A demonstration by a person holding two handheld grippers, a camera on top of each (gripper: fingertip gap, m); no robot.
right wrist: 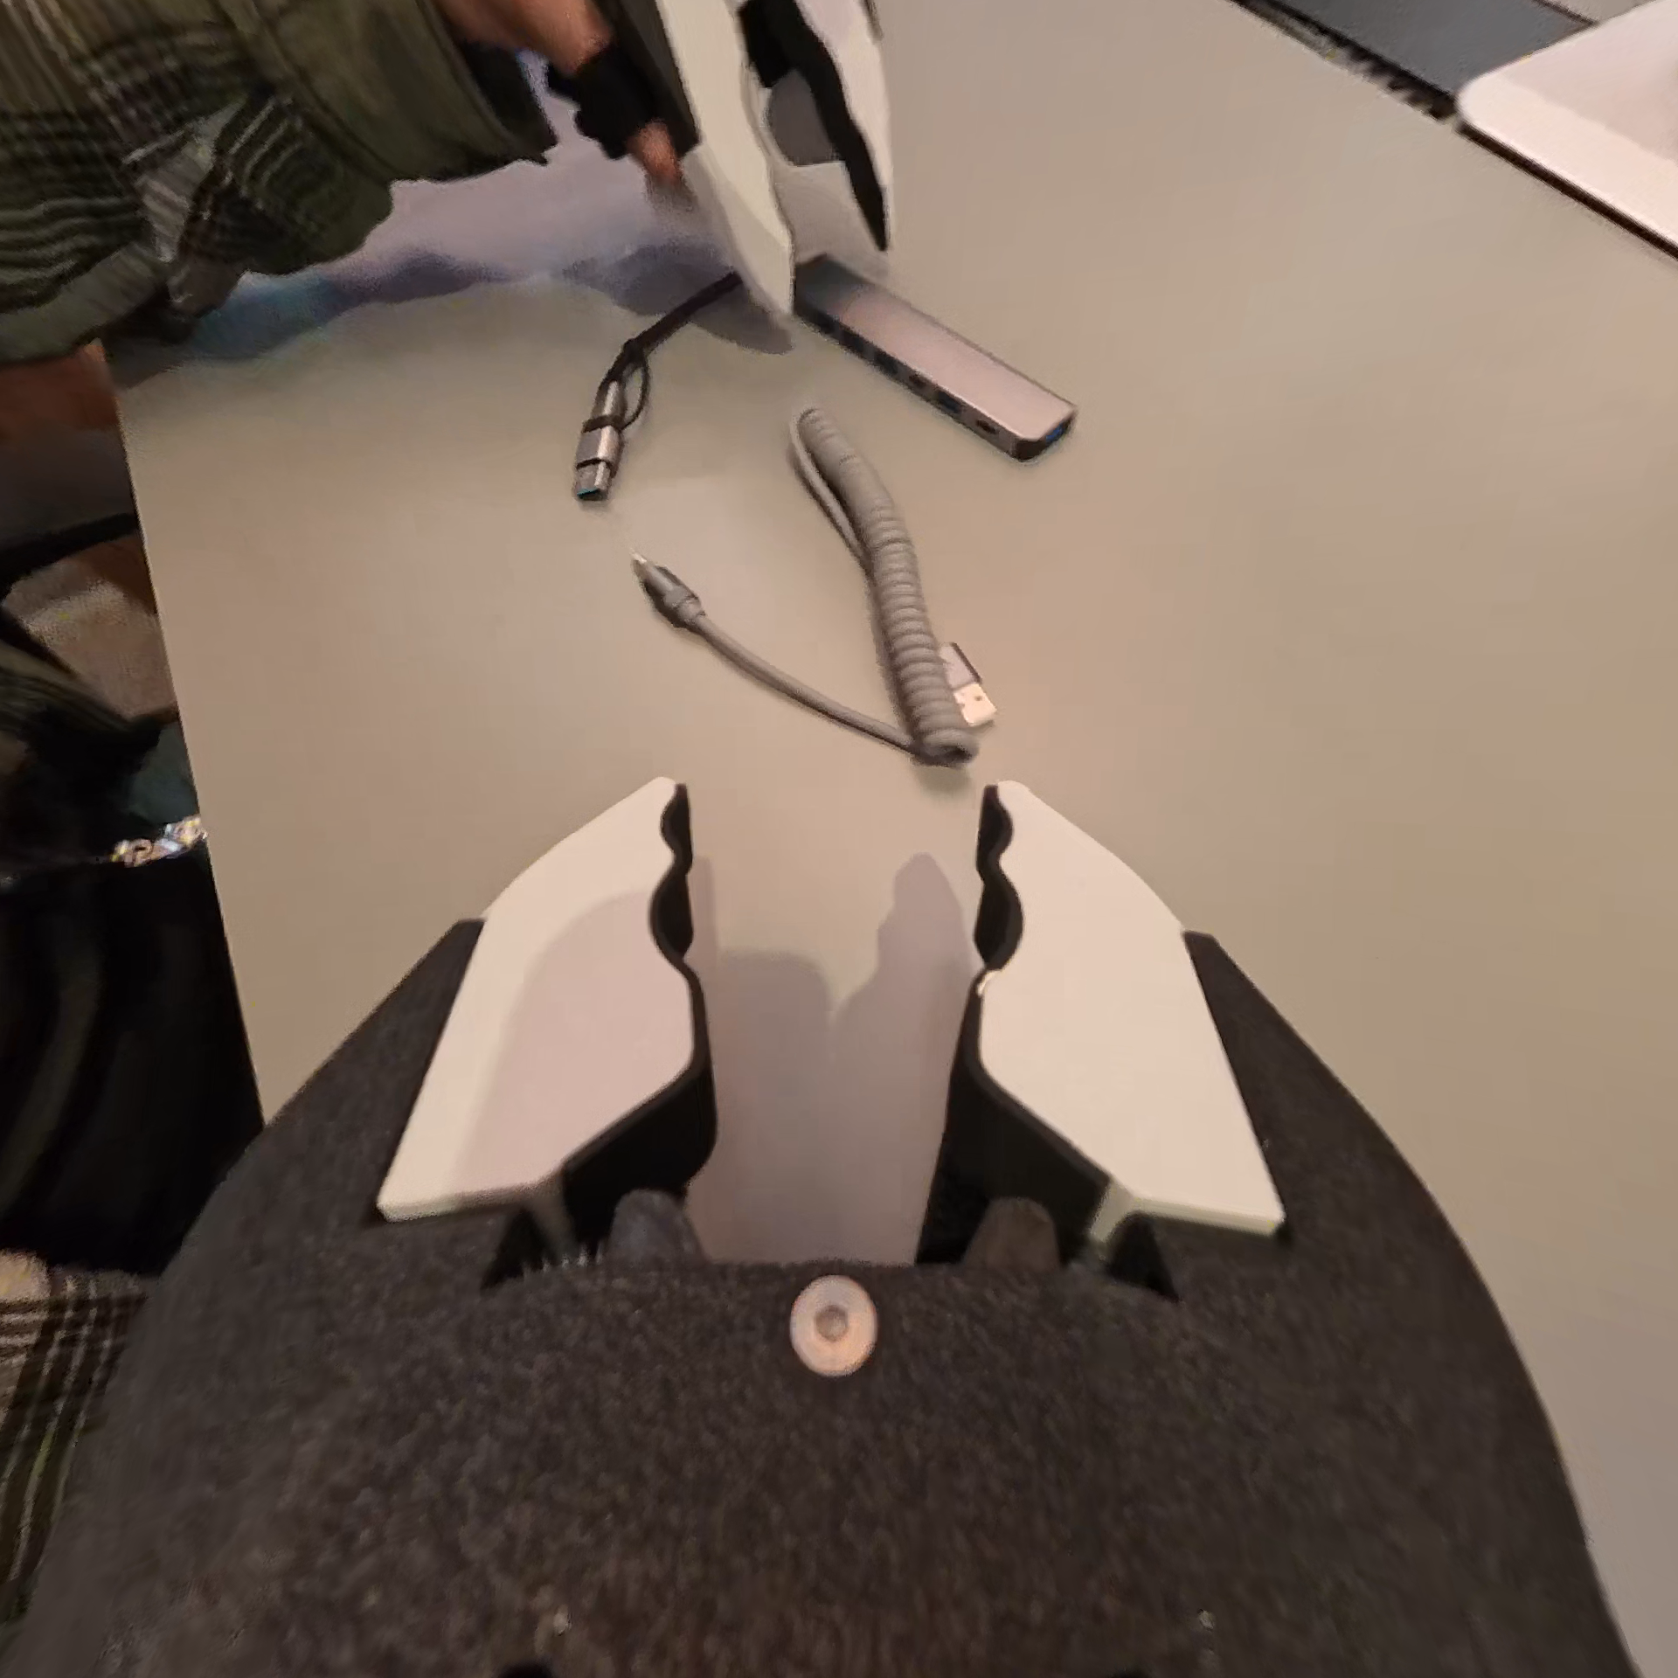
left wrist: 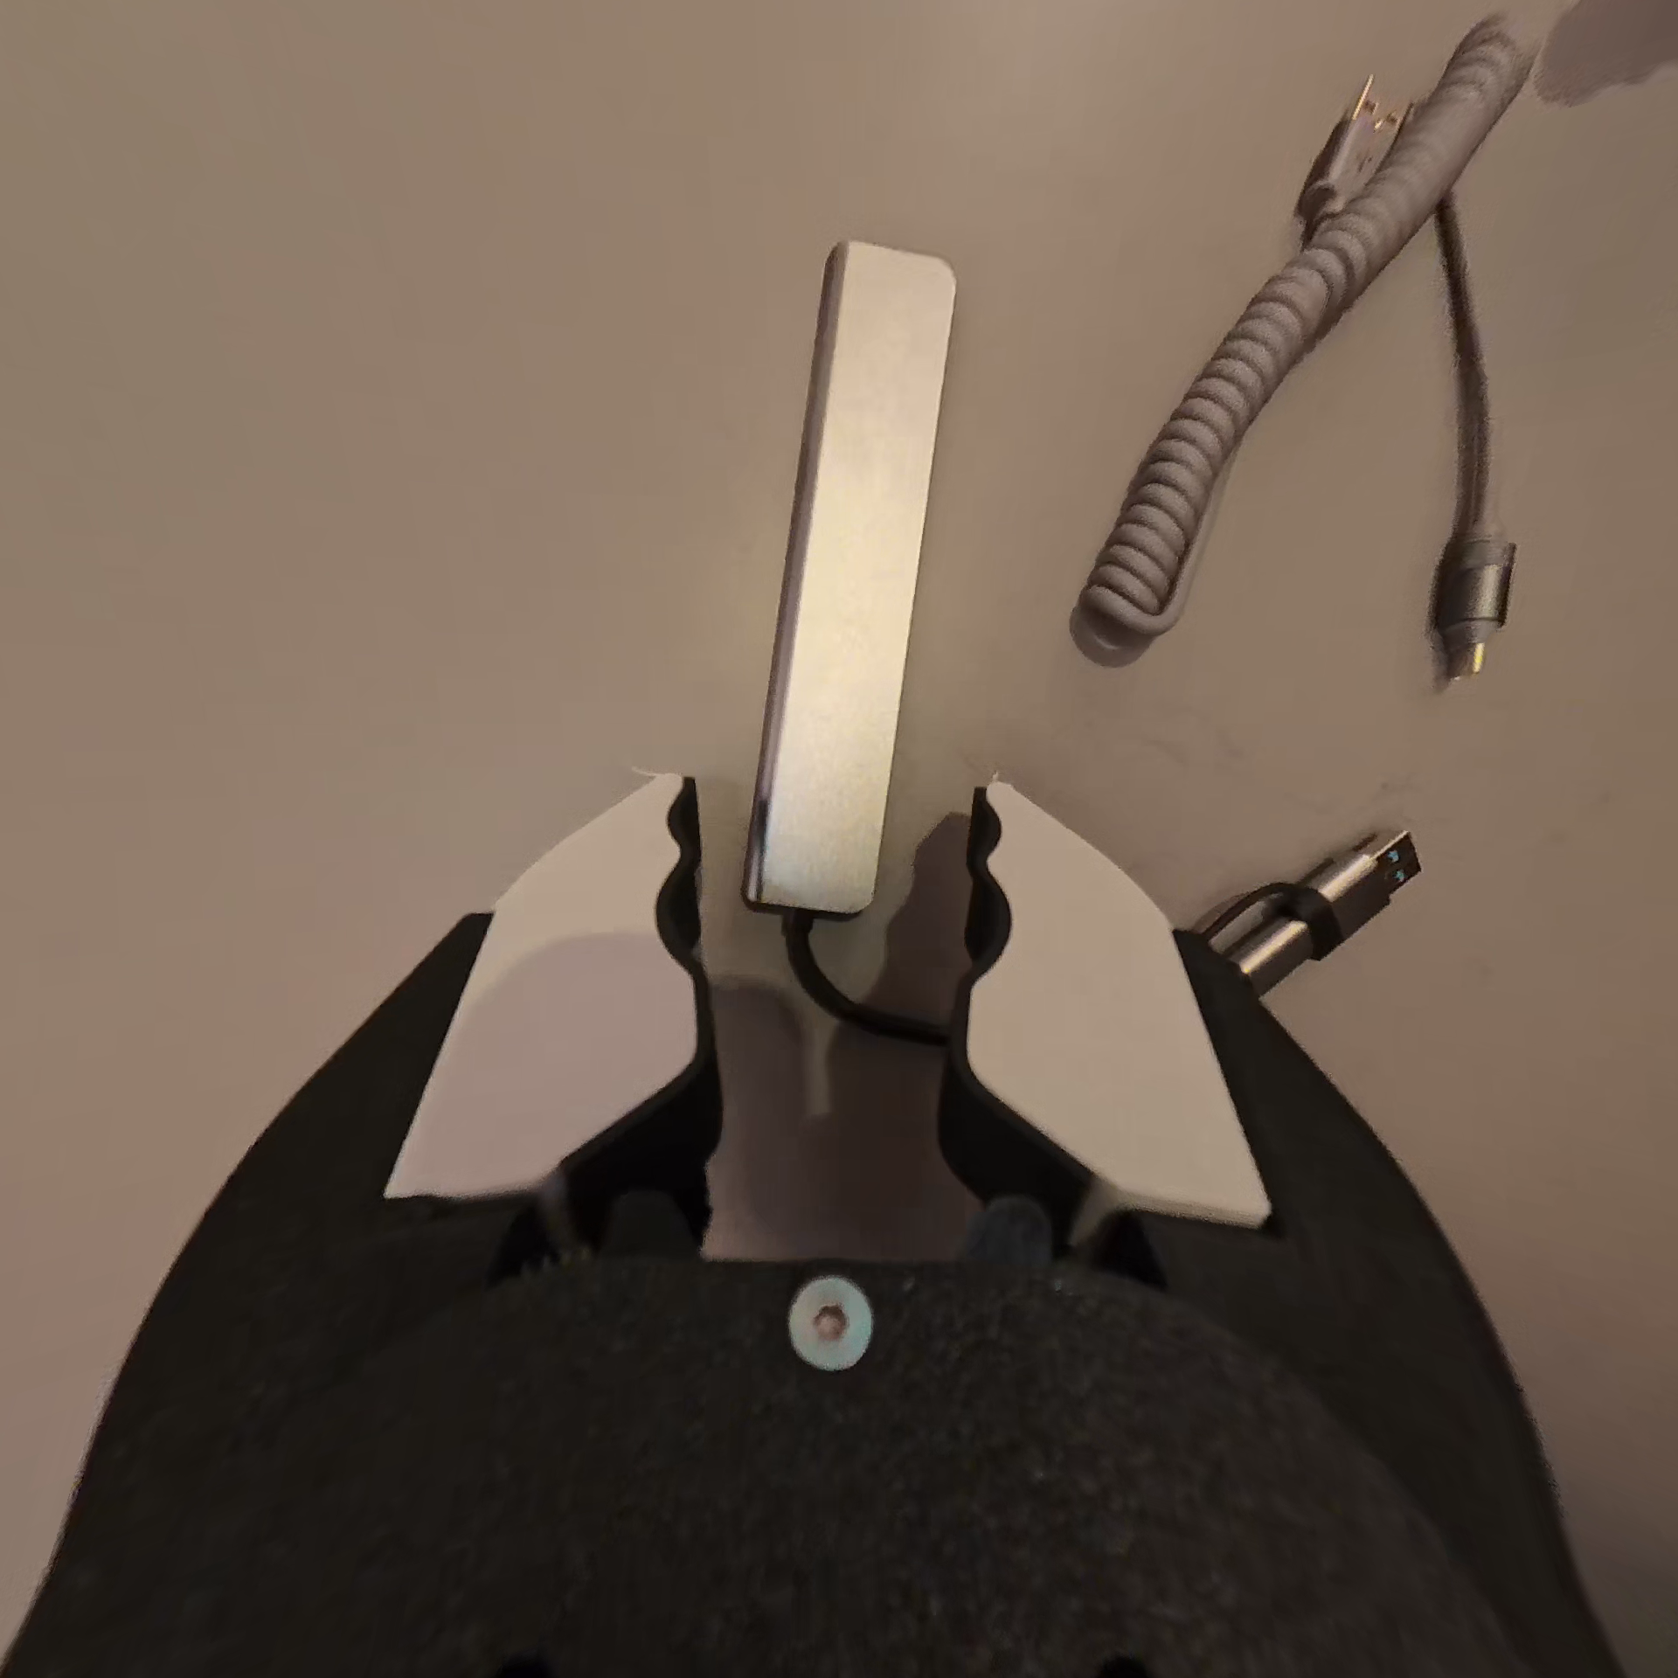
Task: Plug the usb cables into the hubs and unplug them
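Observation:
A slim silver USB hub point(left wrist: 853, 563) lies flat on the grey table. Its near end sits between the fingers of my left gripper point(left wrist: 834, 799), which is open around it without touching. The hub's black lead curls to its own plug point(left wrist: 1326, 899) at my right. A grey coiled cable point(left wrist: 1271, 363) lies farther right with a USB-A plug point(left wrist: 1362, 136) and a small plug point(left wrist: 1471, 604). In the right wrist view, my right gripper point(right wrist: 834, 804) is open and empty, just short of the coiled cable point(right wrist: 885, 581). The hub point(right wrist: 944, 363) and left gripper point(right wrist: 799, 263) show beyond.
A person's gloved hand and green striped sleeve point(right wrist: 227, 154) hold the left gripper at the upper left. A pale laptop-like slab point(right wrist: 1580, 136) lies at the far right corner. The table's left edge point(right wrist: 172, 690) drops off to dark bags and a chair. Across from one pair of fingers to the other is roughly 25 cm. The slim silver USB hub point(left wrist: 853, 563) lies around 5 cm away from my left fingertips. The right camera catches it too, in the right wrist view point(right wrist: 930, 342).

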